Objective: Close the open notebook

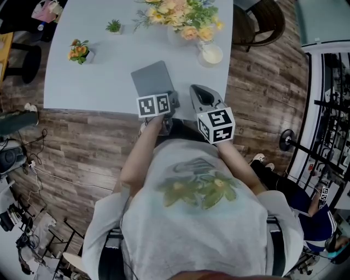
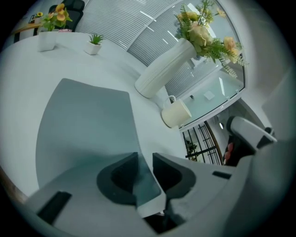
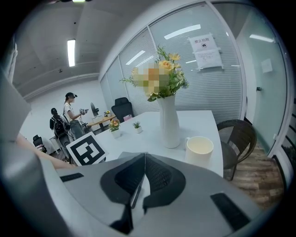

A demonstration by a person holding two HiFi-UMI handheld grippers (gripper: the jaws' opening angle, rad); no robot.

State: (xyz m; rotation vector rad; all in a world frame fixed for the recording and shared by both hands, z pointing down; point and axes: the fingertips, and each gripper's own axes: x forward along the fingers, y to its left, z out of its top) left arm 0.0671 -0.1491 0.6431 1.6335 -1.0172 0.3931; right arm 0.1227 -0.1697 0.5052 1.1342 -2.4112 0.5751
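The grey notebook point(image 1: 153, 79) lies closed and flat on the pale table point(image 1: 87, 82), near its front edge. My left gripper point(image 1: 167, 104) hovers over the notebook's near right corner. In the left gripper view the cover point(image 2: 88, 125) fills the foreground and its corner shows in the narrow gap of the left gripper point(image 2: 144, 159). The jaws stand slightly apart and do not press on it. My right gripper point(image 1: 197, 90) is just right of the notebook, above the table edge. In its own view the right gripper point(image 3: 144, 156) has its tips together, with nothing between them.
A white vase point(image 2: 164, 69) of flowers point(image 1: 183, 16) and a white mug point(image 1: 211, 53) stand beyond the notebook to the right. Two small potted plants point(image 1: 79, 52) point(image 1: 113, 25) sit at the far left. A wicker chair point(image 1: 265, 19) is past the table's right side.
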